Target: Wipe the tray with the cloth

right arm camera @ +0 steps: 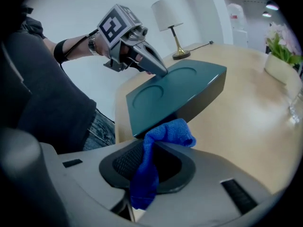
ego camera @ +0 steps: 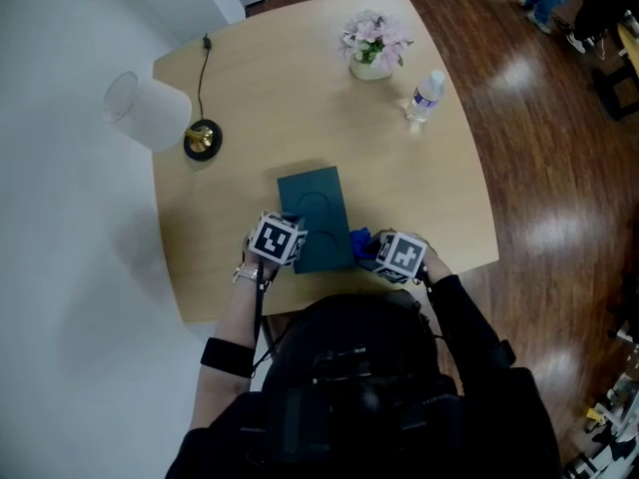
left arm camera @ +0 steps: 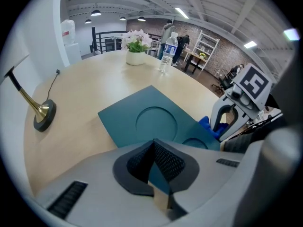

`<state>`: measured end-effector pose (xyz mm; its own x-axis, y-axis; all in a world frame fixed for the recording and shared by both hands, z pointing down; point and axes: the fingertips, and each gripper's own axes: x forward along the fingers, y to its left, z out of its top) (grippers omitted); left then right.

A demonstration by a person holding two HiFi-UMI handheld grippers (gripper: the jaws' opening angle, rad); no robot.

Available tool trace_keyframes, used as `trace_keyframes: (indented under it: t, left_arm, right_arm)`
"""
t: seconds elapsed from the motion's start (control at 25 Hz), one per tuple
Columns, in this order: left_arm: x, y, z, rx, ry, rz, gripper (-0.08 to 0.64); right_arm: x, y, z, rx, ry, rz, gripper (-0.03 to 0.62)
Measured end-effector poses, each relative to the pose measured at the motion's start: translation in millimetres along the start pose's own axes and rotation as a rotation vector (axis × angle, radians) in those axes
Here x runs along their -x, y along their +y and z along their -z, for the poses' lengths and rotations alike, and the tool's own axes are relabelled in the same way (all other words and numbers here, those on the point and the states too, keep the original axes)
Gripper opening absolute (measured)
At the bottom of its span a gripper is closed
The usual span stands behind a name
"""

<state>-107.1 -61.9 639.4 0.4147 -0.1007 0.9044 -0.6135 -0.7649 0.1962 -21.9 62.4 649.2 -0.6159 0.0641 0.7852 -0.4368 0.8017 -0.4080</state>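
- While the teal tray (ego camera: 315, 213) sits near the front edge of the surface (ego camera: 250, 98), its near-left edge is clamped between the closed jaws of the left hand-held gripper (left arm camera: 156, 174).
- Whether that edge is lifted clear of the surface cannot be told.
- A blue cloth (right arm camera: 151, 160) is pinched in the right hand-held gripper (right arm camera: 144, 174), with a bunched end pushed out past the jaws and brought just beside the tray's near-right edge.
- The tray is judged stiff and fairly light, with a smooth face that could slide under a wiping stroke; a hold on its rim, as taken, is likely enough to steady it.
- The cloth is judged soft and limp, so only the bunched end ahead of the jaws can be pressed down; a grip closer to that end would give firmer contact.
- Two round recesses (left arm camera: 156, 122) are pressed into the tray, and nothing is seen in them.
- Further back, pink flowers (ego camera: 374, 38) are held in a pale flower pot (ego camera: 370, 68), and a water bottle (ego camera: 425, 96) stands beside it; its fill cannot be made out.
- A lamp (ego camera: 150, 113) stands well apart at the far left.
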Motion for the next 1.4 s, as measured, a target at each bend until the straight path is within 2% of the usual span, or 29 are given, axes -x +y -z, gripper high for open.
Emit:
trace_keyframes:
  t: [0.32,0.48,0.6,0.72,0.8,0.88,1.04,1.2,1.4]
  left_arm:
    - [-2,-1,-1,0.002,-0.026,-0.006,0.003]
    - [-3,2,-3,0.023,-0.049,-0.013,0.003]
    - [12,1,0,0.076,-0.095,-0.019,0.003]
    - [56,5,14,0.121,-0.195,-0.107,0.003]
    - [71,2,39,0.152,-0.212,-0.133,0.003]
    - [70,-6,71,0.2,-0.189,-0.116,0.003]
    - [61,-32,107,0.308,-0.171,-0.023,0.002]
    - [44,-52,123,0.35,-0.139,0.025,0.002]
    - [18,-74,129,0.401,-0.092,0.062,0.002]
  right_arm:
    - [4,30,17,0.01,0.002,-0.048,0.078]
    - [19,31,23,-0.014,-0.018,-0.066,0.078]
    - [48,7,8,-0.055,-0.118,0.018,0.078]
    - [79,-28,-12,-0.105,-0.213,0.155,0.078]
    - [86,-48,-20,-0.125,-0.235,0.216,0.078]
    - [86,-63,-24,-0.131,-0.234,0.249,0.078]
    - [90,-101,-49,-0.07,-0.216,0.346,0.078]
    - [94,-159,-102,0.013,-0.213,0.426,0.078]
    - [67,-198,-170,0.16,-0.141,0.39,0.078]
